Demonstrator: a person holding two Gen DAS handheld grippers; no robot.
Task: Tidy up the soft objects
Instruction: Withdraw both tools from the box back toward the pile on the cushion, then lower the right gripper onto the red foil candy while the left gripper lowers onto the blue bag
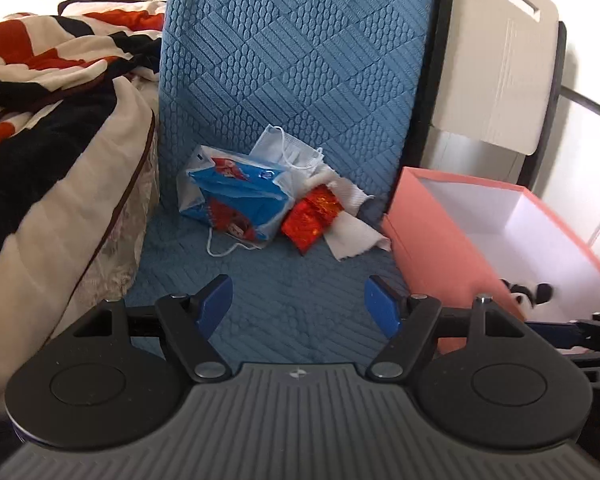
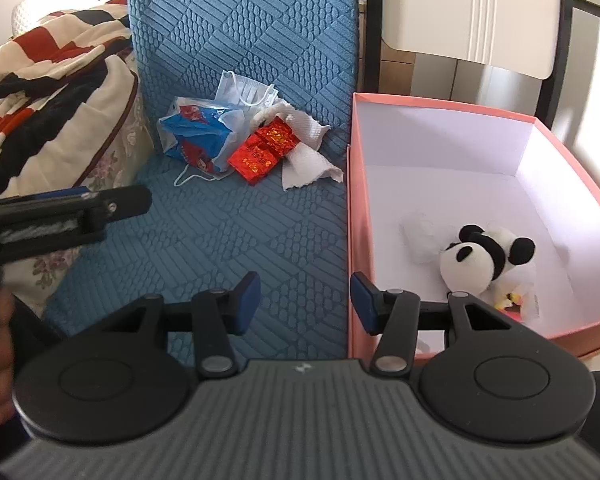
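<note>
Blue quilted seat cover with embossed geometric pattern, red, black and cream patterned blanket bunched at its left, white chair with dark frame behind at right

Bright daylight, seemingly from the upper left, blows out the far corners, while fisheye bending and slight blur soften the edges.
</note>
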